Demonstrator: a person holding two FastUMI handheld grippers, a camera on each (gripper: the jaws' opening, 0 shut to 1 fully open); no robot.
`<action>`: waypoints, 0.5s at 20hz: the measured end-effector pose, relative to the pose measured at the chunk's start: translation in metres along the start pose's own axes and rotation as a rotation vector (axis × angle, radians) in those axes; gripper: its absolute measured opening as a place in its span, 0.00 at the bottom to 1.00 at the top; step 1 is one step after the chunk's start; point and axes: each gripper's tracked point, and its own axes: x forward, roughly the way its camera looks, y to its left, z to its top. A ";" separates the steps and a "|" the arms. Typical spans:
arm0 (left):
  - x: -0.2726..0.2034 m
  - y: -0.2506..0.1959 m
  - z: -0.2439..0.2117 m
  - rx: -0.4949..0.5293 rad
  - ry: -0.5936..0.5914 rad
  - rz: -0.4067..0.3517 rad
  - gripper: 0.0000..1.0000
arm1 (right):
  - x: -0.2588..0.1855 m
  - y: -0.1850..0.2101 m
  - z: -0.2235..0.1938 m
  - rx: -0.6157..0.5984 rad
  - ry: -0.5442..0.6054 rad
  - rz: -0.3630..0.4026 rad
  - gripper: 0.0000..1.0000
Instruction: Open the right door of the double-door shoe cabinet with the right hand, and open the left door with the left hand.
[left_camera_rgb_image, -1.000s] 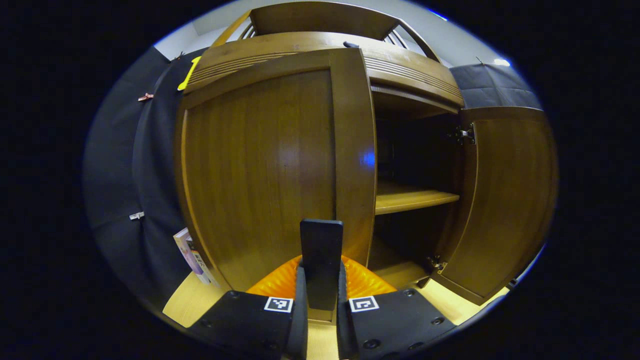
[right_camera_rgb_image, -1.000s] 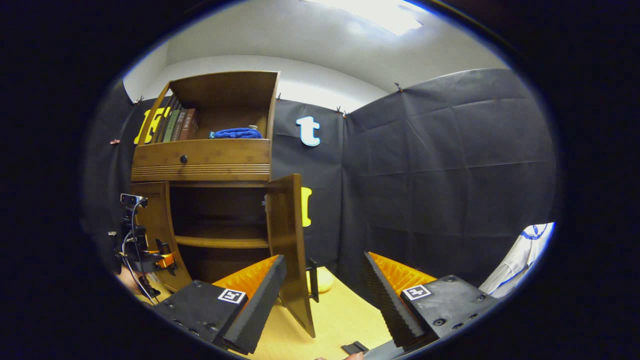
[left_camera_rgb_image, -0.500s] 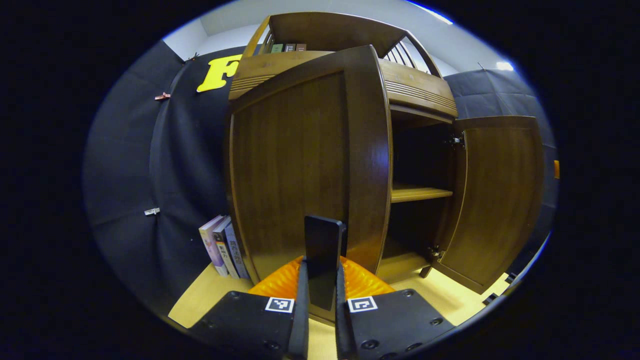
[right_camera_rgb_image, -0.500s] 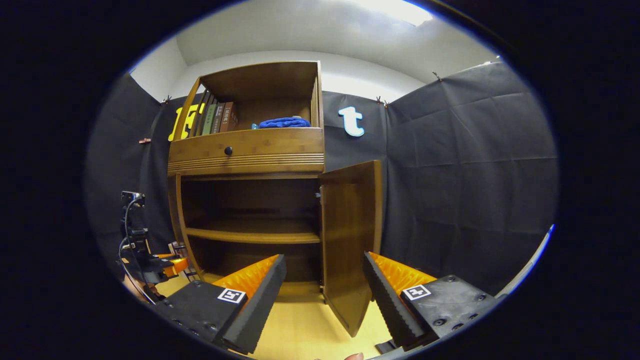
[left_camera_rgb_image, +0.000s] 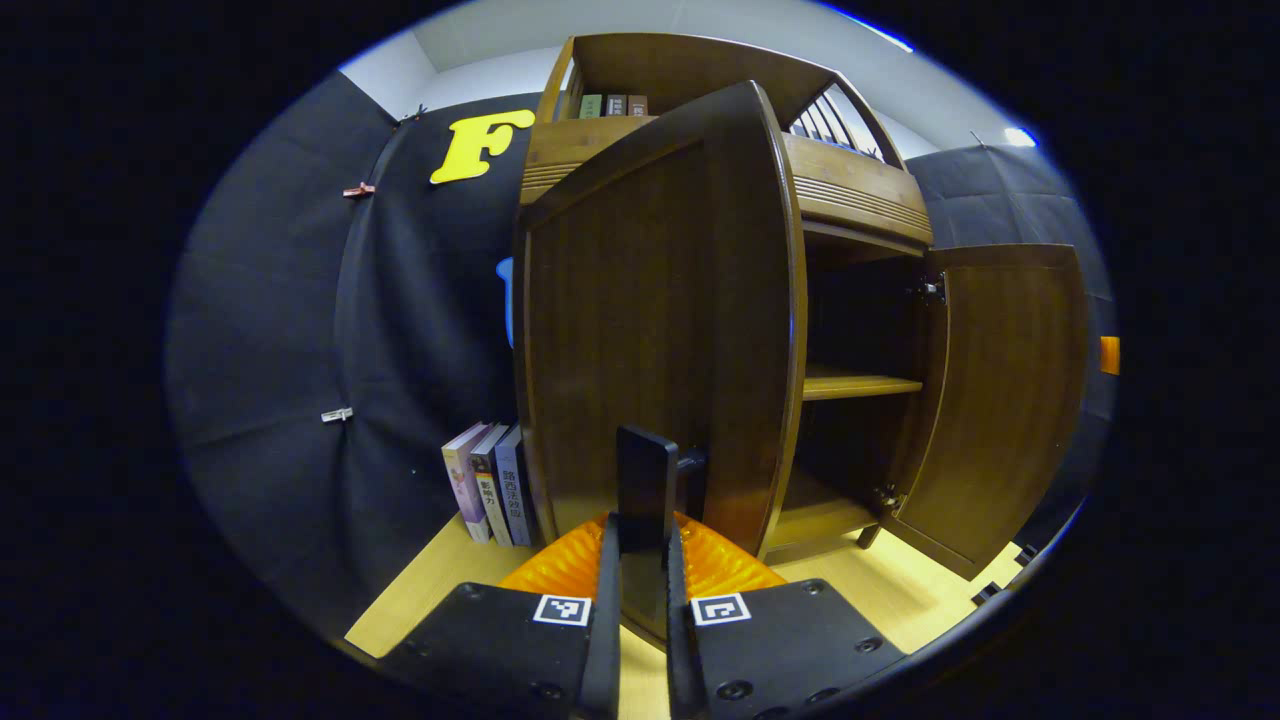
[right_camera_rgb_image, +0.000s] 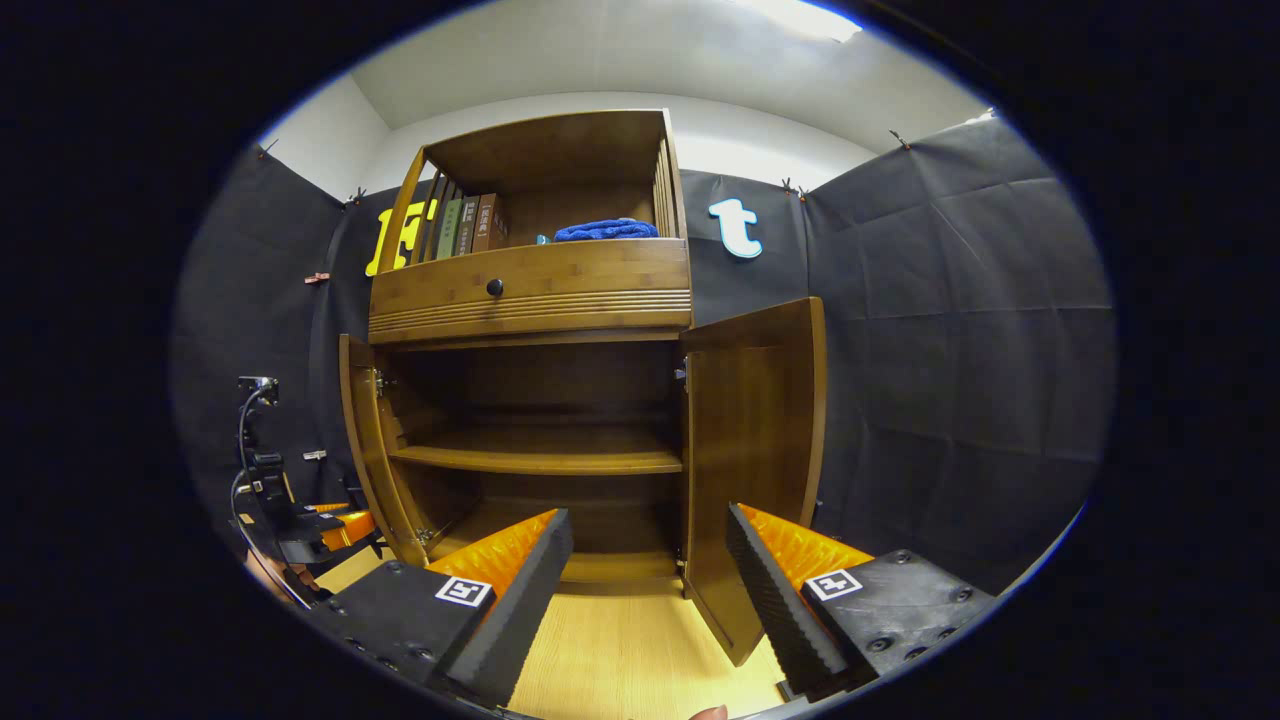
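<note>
My left gripper (left_camera_rgb_image: 637, 560) was clamped on the dark handle (left_camera_rgb_image: 646, 490) of the shoe cabinet's left door (left_camera_rgb_image: 650, 330), which stood swung well out ahead of my fingers. My right gripper (right_camera_rgb_image: 648, 570) hung with its jaws wide and empty, the right door (right_camera_rgb_image: 752, 450) already open just beyond them. To finish well, I judged the pull should follow the hinge arc, keeping the grip square on the handle to avoid twisting it.

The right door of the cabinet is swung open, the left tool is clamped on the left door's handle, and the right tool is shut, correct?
Not quite: the right tool is open, holding nothing, as the right gripper view shows. The right door is open, and the left tool grips the left door's handle.
</note>
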 end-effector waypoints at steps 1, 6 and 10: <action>-0.002 0.004 -0.001 0.002 0.002 0.005 0.23 | -0.001 0.001 -0.001 0.000 0.003 0.003 0.98; -0.013 0.024 -0.003 -0.016 -0.001 0.039 0.19 | -0.006 0.004 -0.009 0.006 0.015 0.012 0.98; -0.022 0.045 -0.004 -0.037 0.002 0.083 0.16 | -0.007 0.007 -0.012 0.009 0.024 0.021 0.98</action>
